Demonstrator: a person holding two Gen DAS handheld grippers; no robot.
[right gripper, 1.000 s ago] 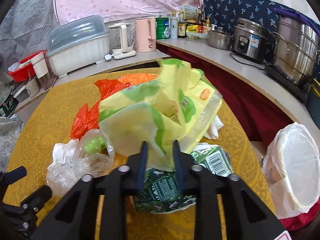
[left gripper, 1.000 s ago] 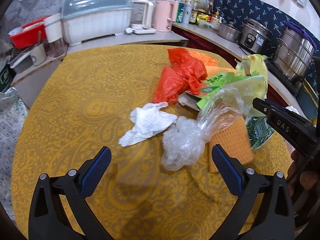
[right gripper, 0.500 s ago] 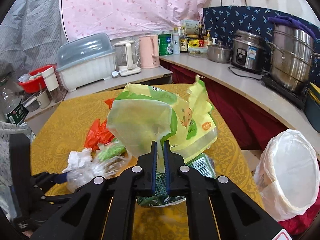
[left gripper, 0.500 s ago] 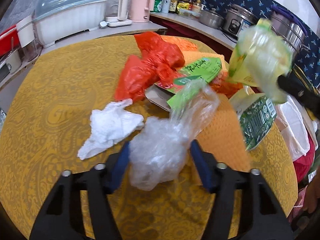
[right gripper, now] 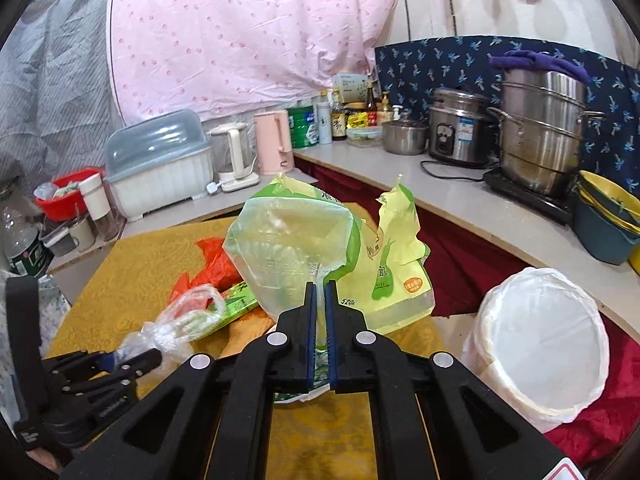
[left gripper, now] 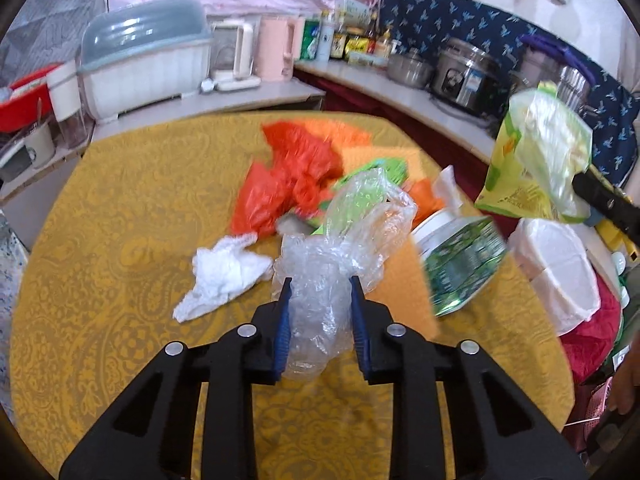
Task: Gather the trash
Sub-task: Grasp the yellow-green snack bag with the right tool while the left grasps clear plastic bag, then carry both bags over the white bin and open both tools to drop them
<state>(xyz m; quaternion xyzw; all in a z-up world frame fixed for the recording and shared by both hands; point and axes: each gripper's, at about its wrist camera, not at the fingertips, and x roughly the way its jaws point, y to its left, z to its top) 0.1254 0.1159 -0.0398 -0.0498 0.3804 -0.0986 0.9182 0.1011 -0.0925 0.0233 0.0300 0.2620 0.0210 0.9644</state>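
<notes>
My left gripper (left gripper: 319, 292) is shut on a crumpled clear plastic bag (left gripper: 340, 248) above the yellow tablecloth (left gripper: 120, 200). My right gripper (right gripper: 320, 286) is shut on a yellow-green snack bag (right gripper: 320, 240) and holds it up in the air; the bag also shows at the right of the left wrist view (left gripper: 536, 164). A white-lined trash bin (right gripper: 544, 340) stands beside the table on the right, also in the left wrist view (left gripper: 556, 264). A white tissue (left gripper: 224, 272), red plastic bags (left gripper: 292, 176) and a green carton (left gripper: 460, 264) lie on the table.
A counter runs behind and to the right with a dish box (right gripper: 160, 168), kettles (right gripper: 272, 144), bottles, a rice cooker (right gripper: 460, 128) and steel pots (right gripper: 540, 132). A red cloth (right gripper: 600, 420) hangs below the bin.
My left gripper moved forward and closed on the clear plastic bag. My right gripper lifted the yellow-green snack bag up off the table toward the bin side.
</notes>
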